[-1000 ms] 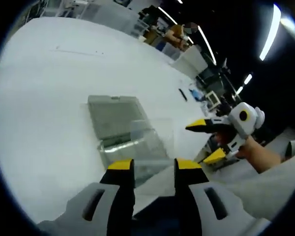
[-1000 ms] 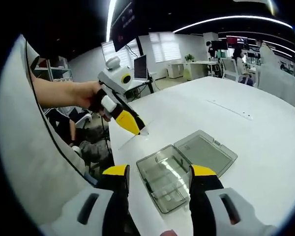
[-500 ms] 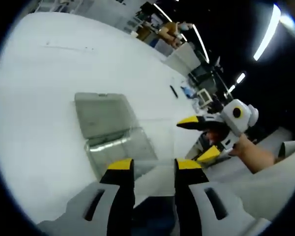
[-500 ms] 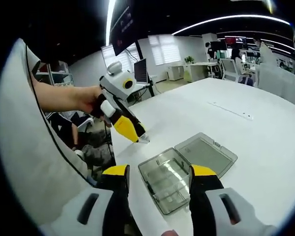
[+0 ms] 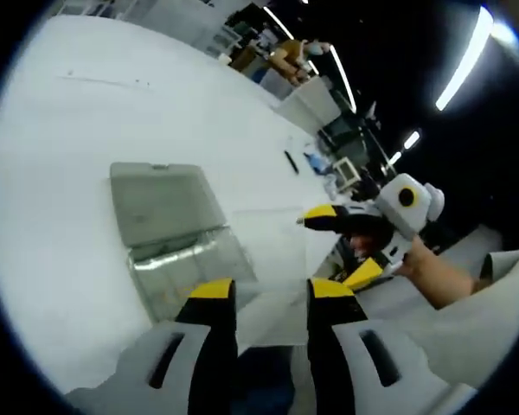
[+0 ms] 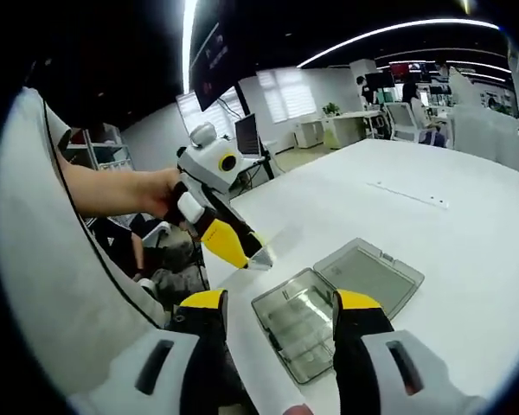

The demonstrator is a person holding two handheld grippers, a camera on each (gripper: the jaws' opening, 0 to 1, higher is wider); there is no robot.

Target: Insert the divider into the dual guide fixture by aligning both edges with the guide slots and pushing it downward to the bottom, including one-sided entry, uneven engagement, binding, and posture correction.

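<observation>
The clear divider (image 6: 261, 256) (nearly see-through) blurs at its edges.

Left tongs (image 6: 258, 258) pinch clear divider (image 6: 265, 258) above white table (image 6: 467, 259), beside open fixture (image 6: 333, 303); right tongs (image 6: 277, 303) agape.

There are no words, numbers, labels or signs that can be read in either view. The dark hanging screen (image 6: 214, 54) in the right gripper view has small bright marks on it, but they are too tiny and blurry to make out. The clear grey plastic box (image 6: 339, 301) on the white counter (image 6: 467, 259) has no writing that shows.
</observation>
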